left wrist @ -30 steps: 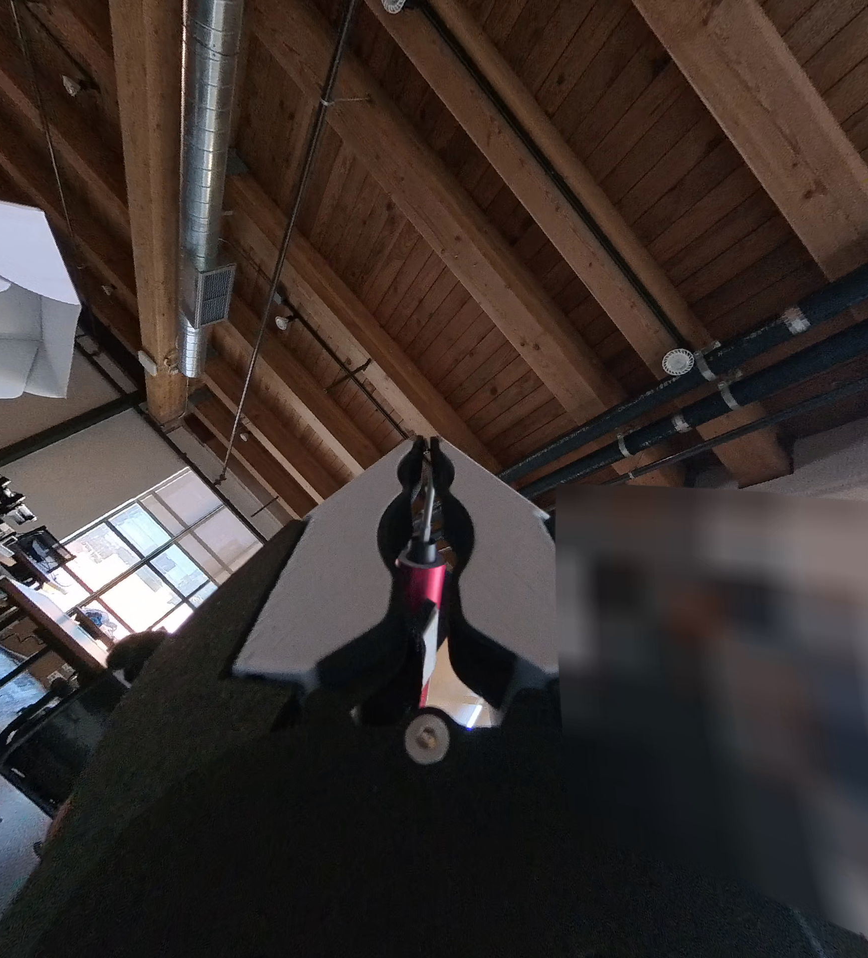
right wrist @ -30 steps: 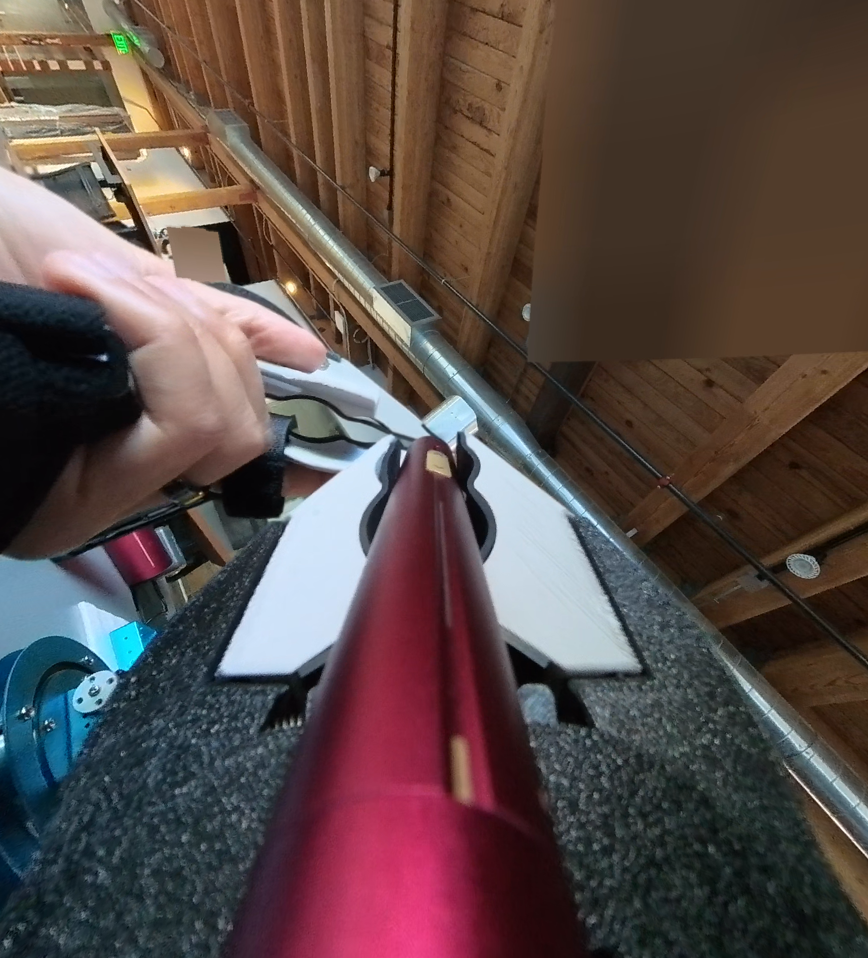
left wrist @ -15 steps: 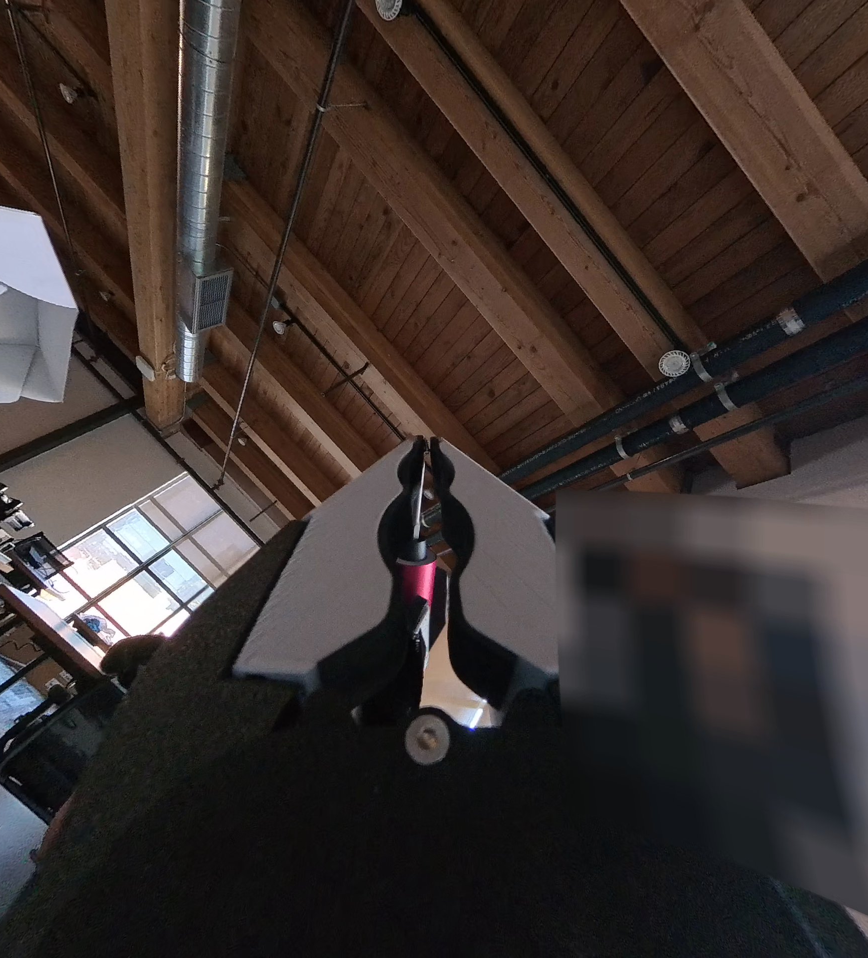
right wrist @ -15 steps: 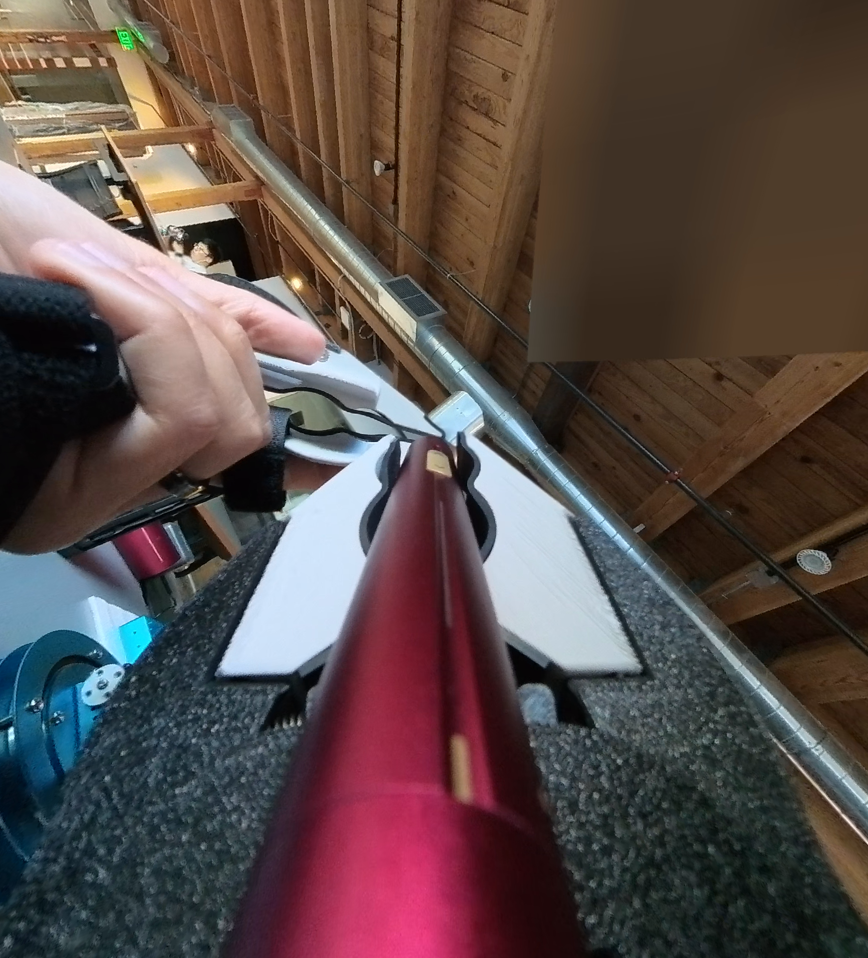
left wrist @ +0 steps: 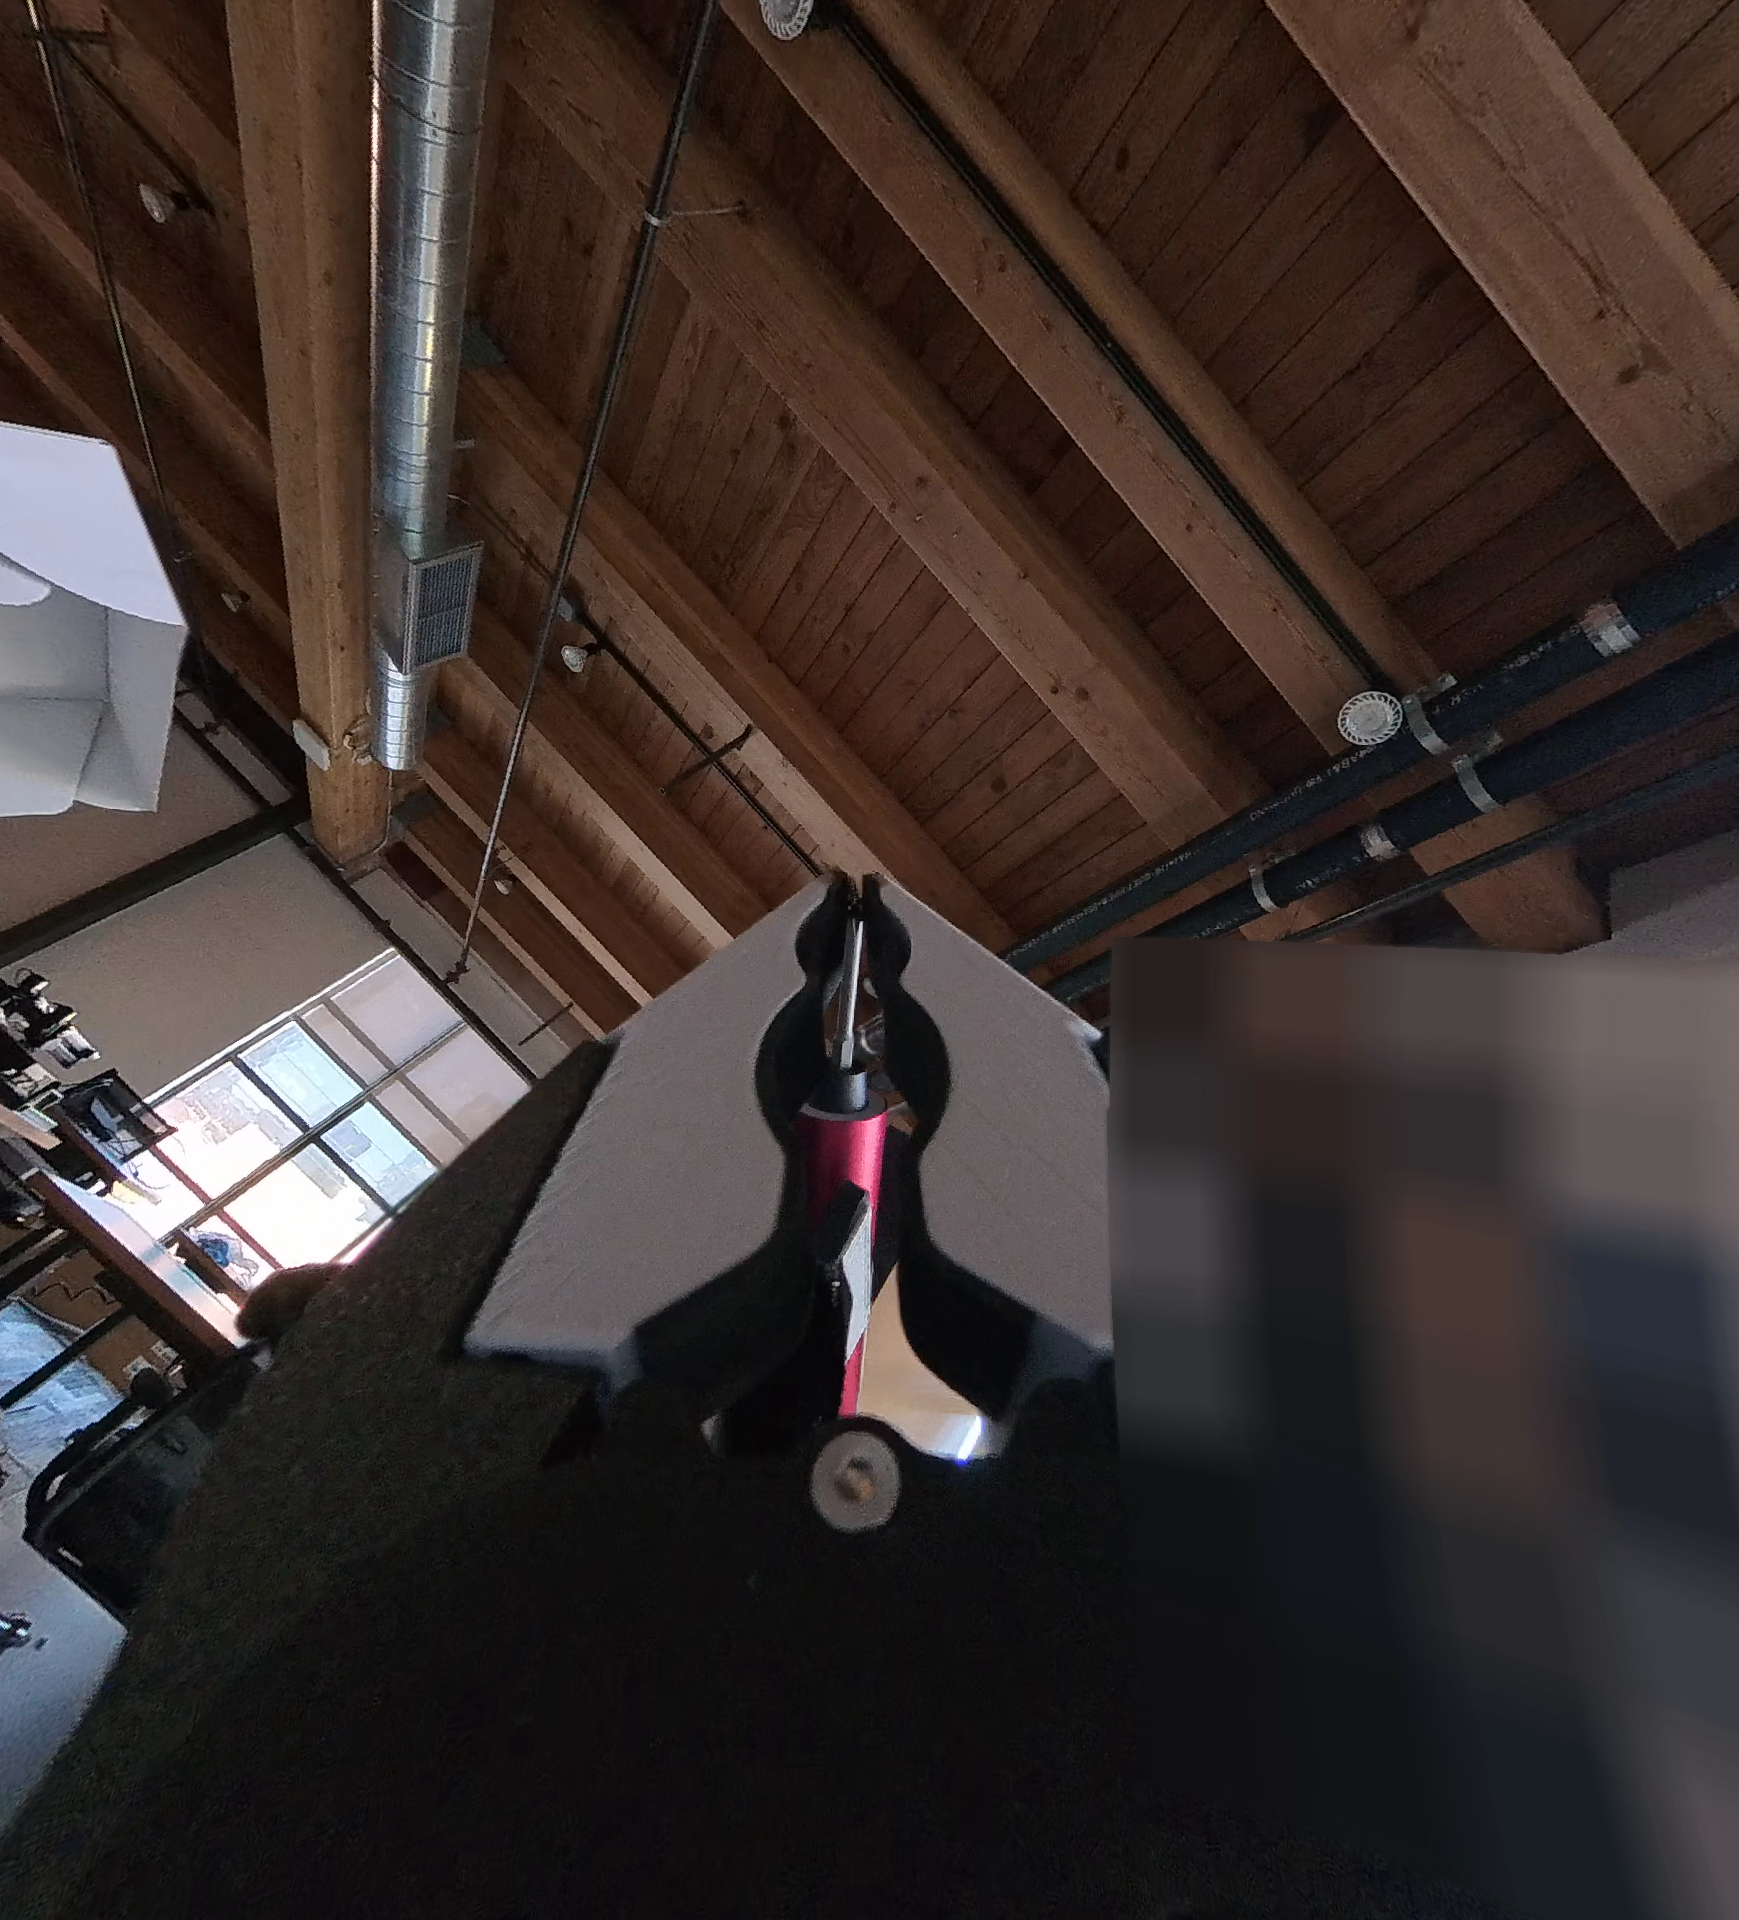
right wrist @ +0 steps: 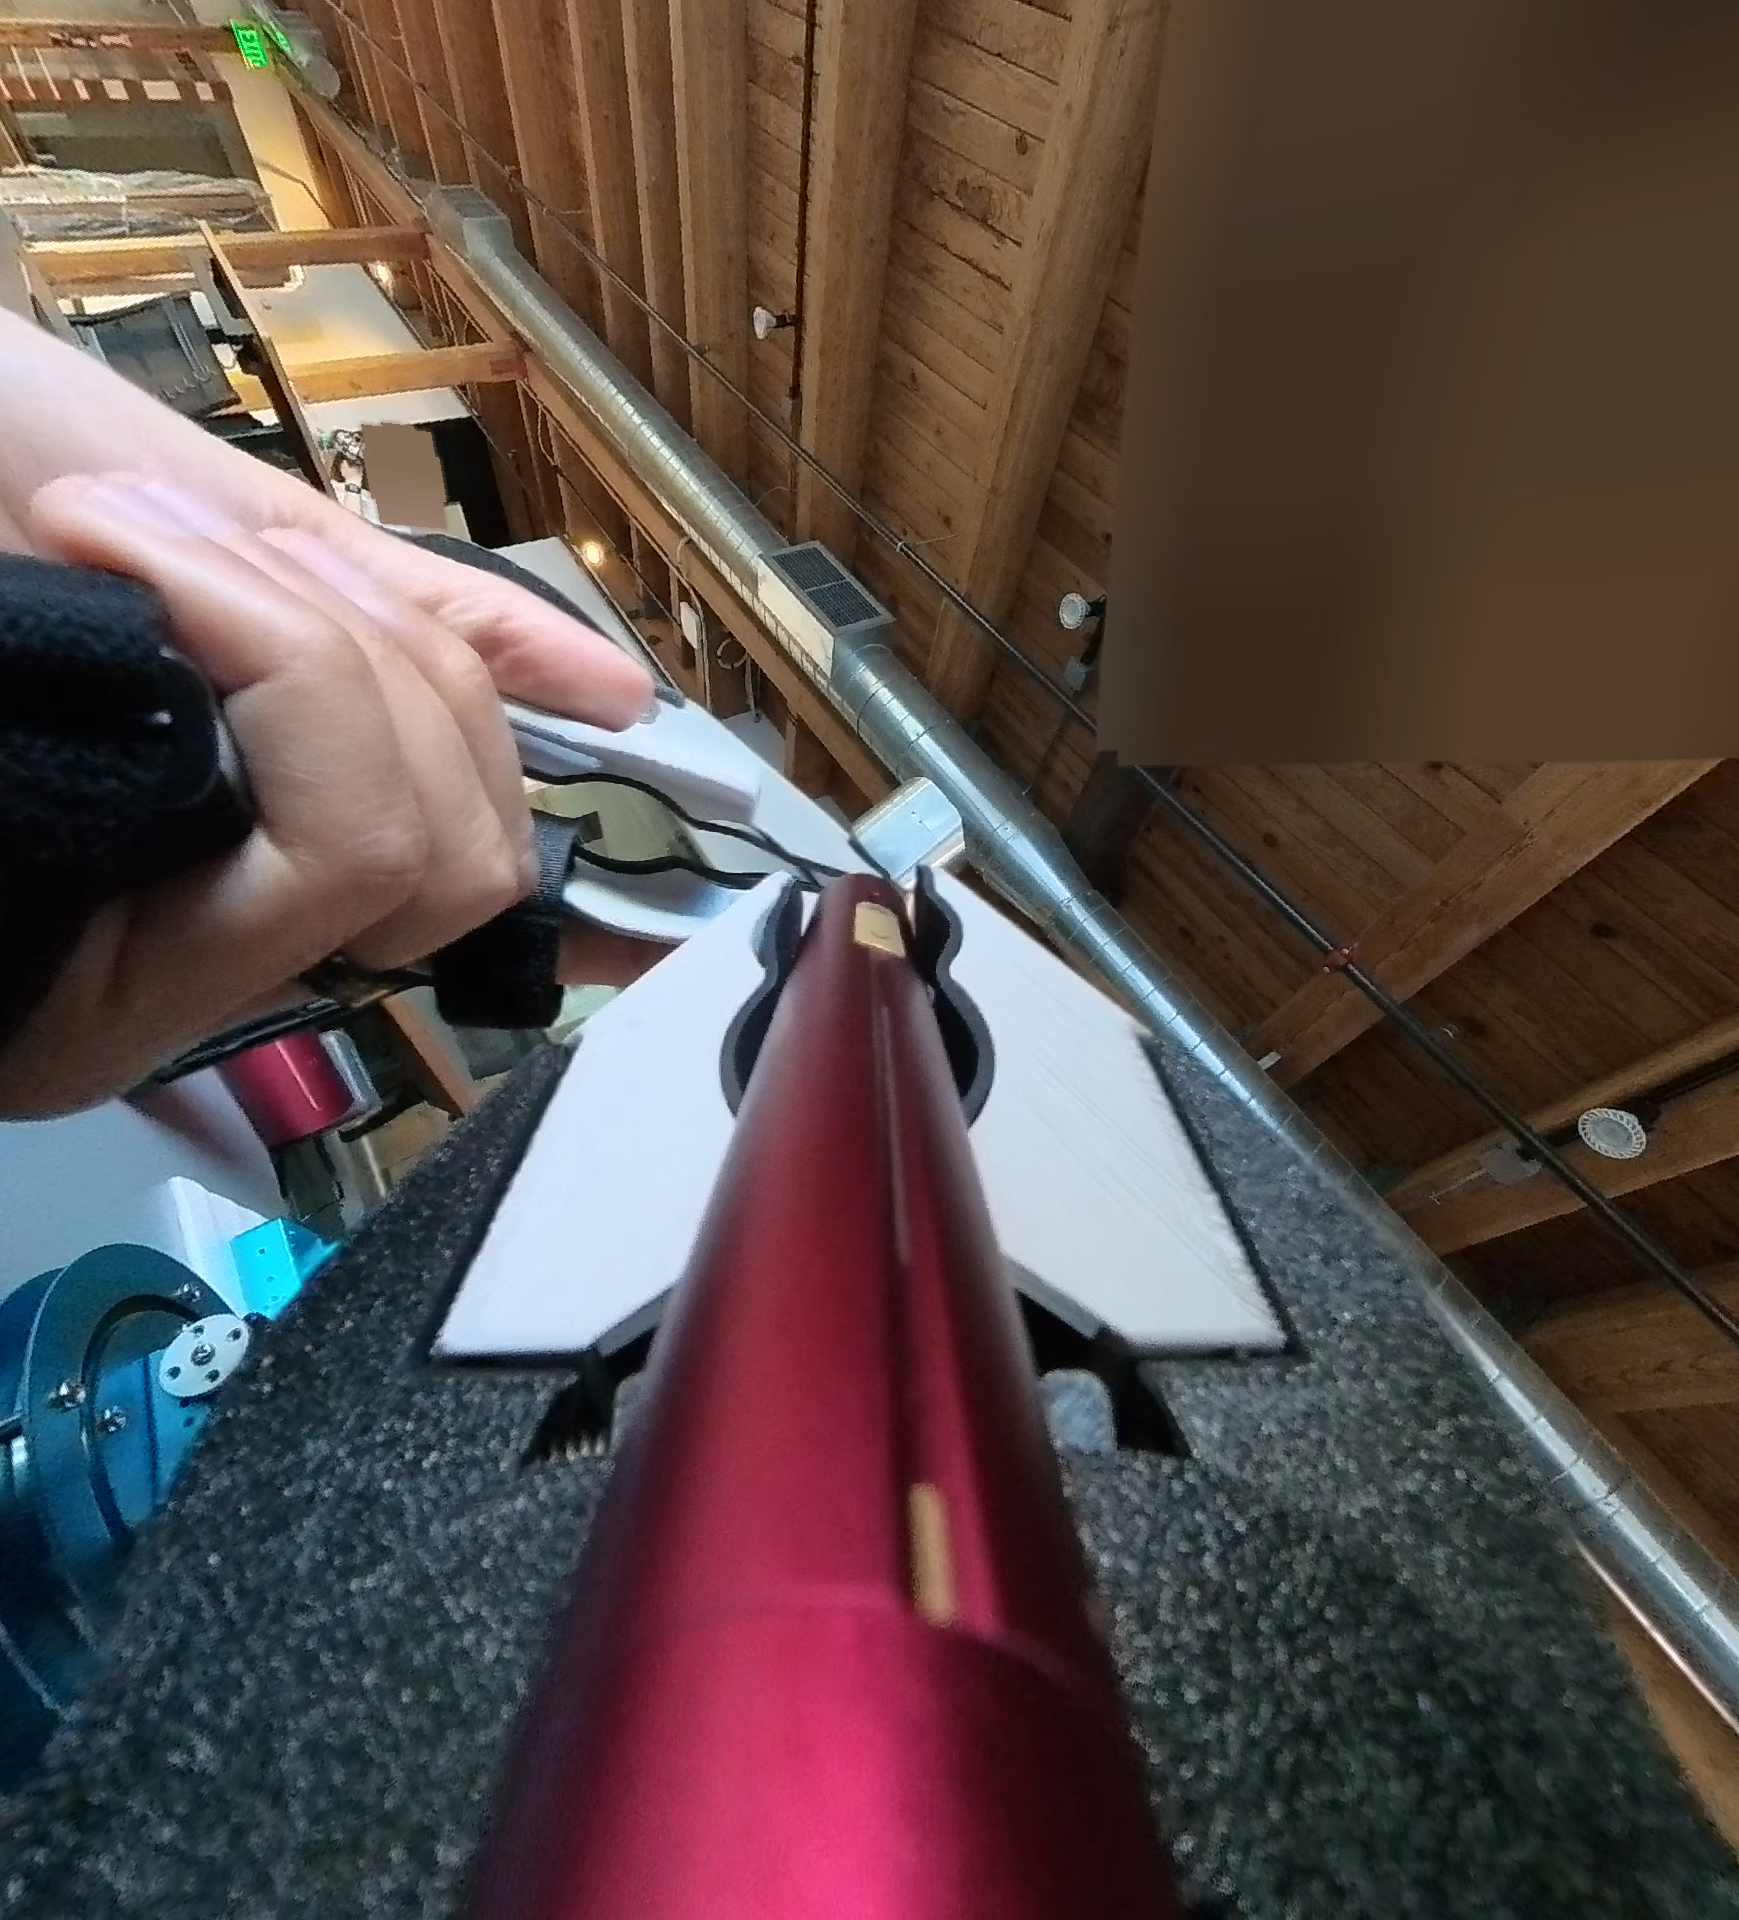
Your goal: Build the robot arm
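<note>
Two grippers point at a wooden ceiling point(left wrist: 948, 436). At frame centre, the left gripper point(left wrist: 852, 896) pinches a red tool's point(left wrist: 841, 1153) thin metal tip; the right gripper point(right wrist: 860, 894) clamps a red cylinder point(right wrist: 844, 1351), a hand point(right wrist: 252, 748) at left.

A hand point(right wrist: 252, 790) lies left of the tube point(right wrist: 844, 1351); a duct point(right wrist: 906, 696) runs behind.

Backlit by bright window point(left wrist: 293, 1132); dark, shadowed foreground; wide-angle bending at edges; near red tube point(right wrist: 844, 1455) blurred.
</note>
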